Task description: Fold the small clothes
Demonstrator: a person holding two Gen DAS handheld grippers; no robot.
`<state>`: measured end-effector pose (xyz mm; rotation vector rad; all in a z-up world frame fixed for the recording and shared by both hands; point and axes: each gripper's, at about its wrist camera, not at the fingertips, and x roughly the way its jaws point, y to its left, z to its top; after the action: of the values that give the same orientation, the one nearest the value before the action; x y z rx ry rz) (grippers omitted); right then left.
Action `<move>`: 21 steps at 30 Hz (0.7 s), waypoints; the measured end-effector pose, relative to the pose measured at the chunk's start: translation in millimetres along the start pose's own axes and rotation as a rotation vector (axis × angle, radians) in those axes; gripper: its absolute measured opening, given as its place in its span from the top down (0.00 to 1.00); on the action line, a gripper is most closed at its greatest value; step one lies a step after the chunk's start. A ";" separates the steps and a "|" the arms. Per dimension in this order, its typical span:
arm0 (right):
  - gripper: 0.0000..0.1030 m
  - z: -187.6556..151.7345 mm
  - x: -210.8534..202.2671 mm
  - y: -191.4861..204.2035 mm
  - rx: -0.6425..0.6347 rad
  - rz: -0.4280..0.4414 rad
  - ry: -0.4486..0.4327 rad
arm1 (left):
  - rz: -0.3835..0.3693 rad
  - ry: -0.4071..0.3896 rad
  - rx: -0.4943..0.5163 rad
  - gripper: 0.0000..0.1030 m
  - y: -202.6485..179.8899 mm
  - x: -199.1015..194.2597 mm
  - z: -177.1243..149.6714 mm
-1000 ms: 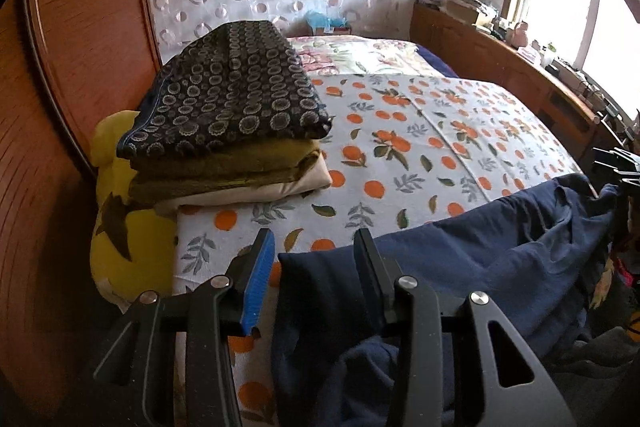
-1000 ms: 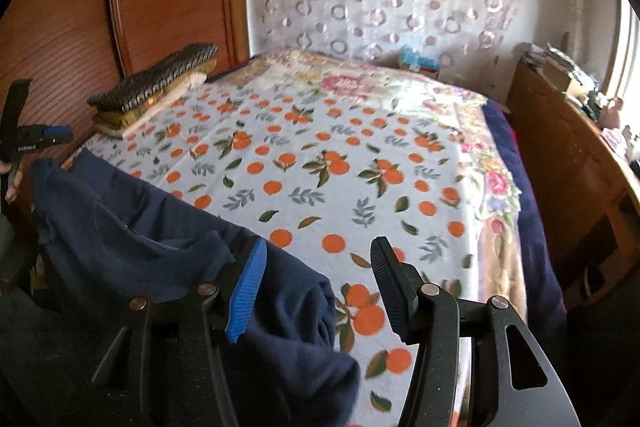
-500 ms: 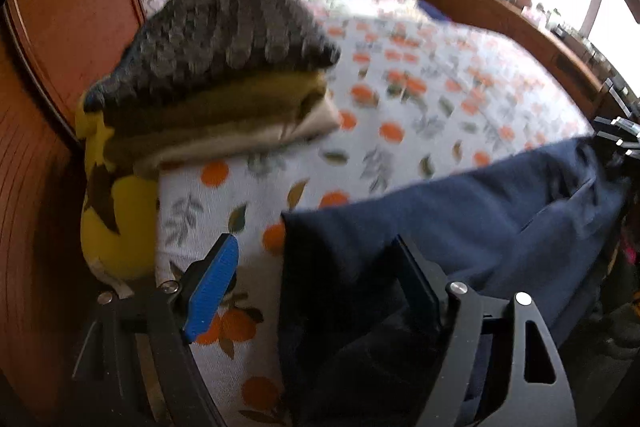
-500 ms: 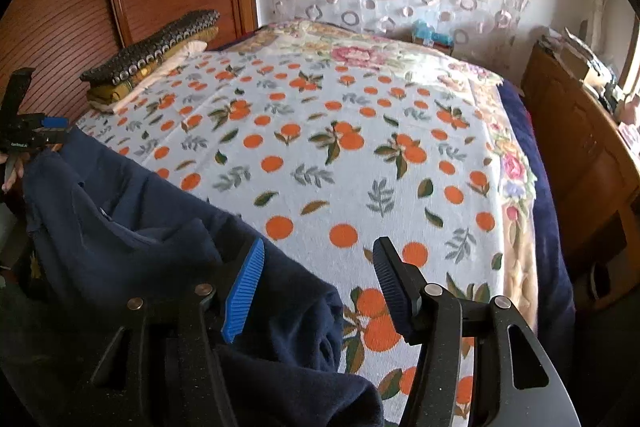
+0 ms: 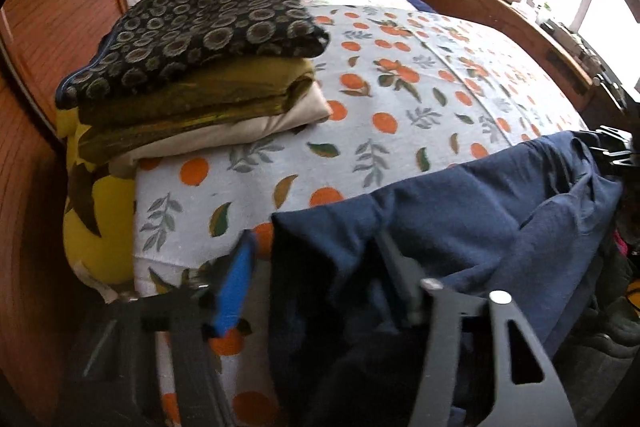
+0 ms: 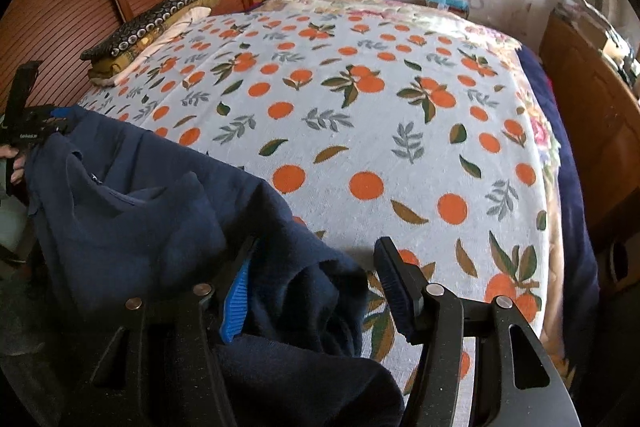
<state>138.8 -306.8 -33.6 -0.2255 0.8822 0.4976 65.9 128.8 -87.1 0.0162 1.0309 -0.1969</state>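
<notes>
A: Any writing you can read?

B: Only small white lettering on the left gripper [image 6: 24,131], seen at 9 o'clock in the right wrist view. It is too small to make out.

A: Any containers?

B: None that I can tell. The nearest thing is a stack of folded clothes [image 5: 192,55] at 11 o'clock on the bed [image 5: 420,99]: a dark circle-patterned piece on top, an olive one under it, a cream one at the bottom.

A: Where is the garment being folded?

B: The navy garment [image 5: 460,227] lies along the near edge of the orange-print bedspread, from 6 o'clock toward 3 o'clock in the left wrist view.

A: And the jaws?

B: The left gripper [image 5: 316,275] has its jaws closing, with a corner of the navy cloth between them; the blue pad [image 5: 236,283] stands clear of the fabric. The right gripper [image 6: 316,287] has its jaws fairly wide and opening, with a bunched fold of the garment [image 6: 160,227] lying between them, not pinched.
</notes>
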 end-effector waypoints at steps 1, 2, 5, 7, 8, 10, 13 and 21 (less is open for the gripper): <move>0.41 0.0 0.3 -0.7 0.000 0.000 0.001 | -0.019 -0.001 0.003 0.66 -1.6 -0.5 0.2; 0.41 0.2 0.8 -0.6 -0.001 0.002 0.002 | -0.030 -0.001 0.003 0.72 -3.4 -0.4 0.4; 0.50 -1.7 1.2 2.5 -0.020 0.016 -0.005 | -0.030 -0.015 0.027 0.89 -13.3 -3.1 -0.2; 0.80 -4.4 -0.8 6.4 -0.042 0.056 -0.011 | -0.018 -0.046 0.028 0.91 -18.8 -9.4 -1.9; 0.81 -6.0 -3.4 10.4 -0.053 0.069 -0.019 | -0.022 -0.079 0.021 0.91 -21.2 -17.8 -4.1; 0.85 -8.3 -13.0 14.6 -0.061 0.069 -0.050 | -0.039 -0.147 0.000 0.91 -23.7 -38.4 -7.4; 0.86 -8.3 -48.0 16.2 -0.045 0.089 -0.143 | -0.058 -0.267 -0.026 0.91 -30.1 -81.1 -9.8; 0.87 7.4 -180.6 42.4 -0.112 0.068 -0.416 | -0.071 -0.534 0.026 0.92 -57.8 -200.2 8.5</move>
<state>26.4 -325.5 113.0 -0.1854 0.4573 0.6307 -36.3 102.1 92.6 -0.0480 0.4971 -0.2623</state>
